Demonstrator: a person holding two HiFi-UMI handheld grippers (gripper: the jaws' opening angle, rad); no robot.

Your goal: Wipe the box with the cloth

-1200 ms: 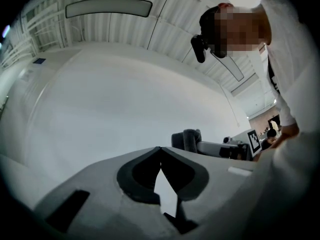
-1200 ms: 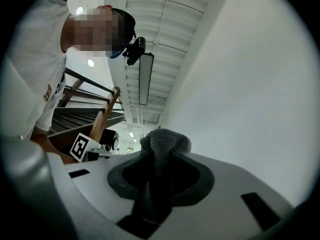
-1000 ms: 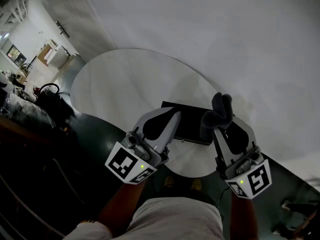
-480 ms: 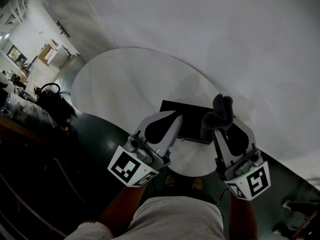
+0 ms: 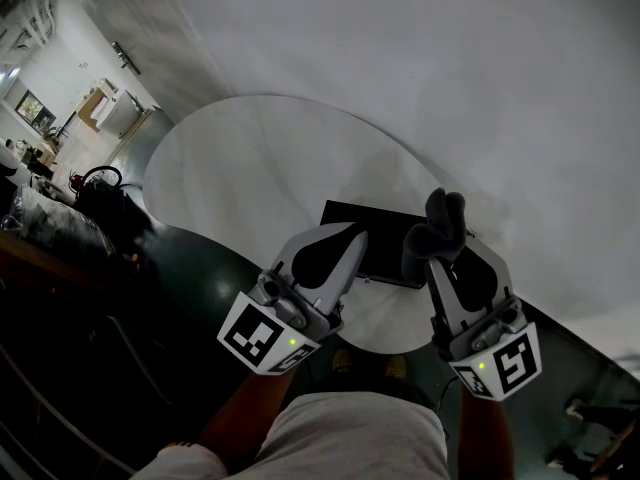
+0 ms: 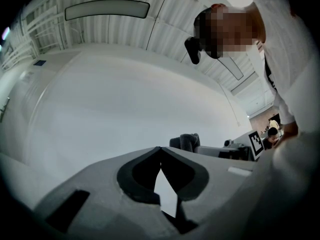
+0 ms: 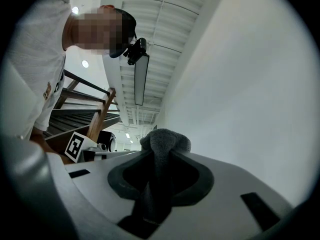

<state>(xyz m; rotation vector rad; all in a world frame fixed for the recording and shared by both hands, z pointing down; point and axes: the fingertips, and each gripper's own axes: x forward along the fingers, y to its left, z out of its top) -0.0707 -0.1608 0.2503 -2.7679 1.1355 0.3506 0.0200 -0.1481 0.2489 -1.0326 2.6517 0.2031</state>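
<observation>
A flat black box [image 5: 385, 238] lies on the round white table [image 5: 250, 168], near its front right edge. My right gripper [image 5: 437, 240] is shut on a dark grey cloth [image 5: 440, 226], which sticks up past its fingertips above the box's right end. In the right gripper view the cloth [image 7: 162, 144] fills the gap between the jaws. My left gripper [image 5: 352, 234] is shut and holds nothing; its tips hover over the box's left end. In the left gripper view the left gripper [image 6: 160, 149] has its tips touching, and the cloth [image 6: 186, 141] shows beyond them.
A white wall [image 5: 450, 68] stands behind the table. Dark floor [image 5: 190, 268] runs along the table's left and front. A bag and clutter [image 5: 100, 193] sit far left. My legs [image 5: 350, 433] are just below the grippers.
</observation>
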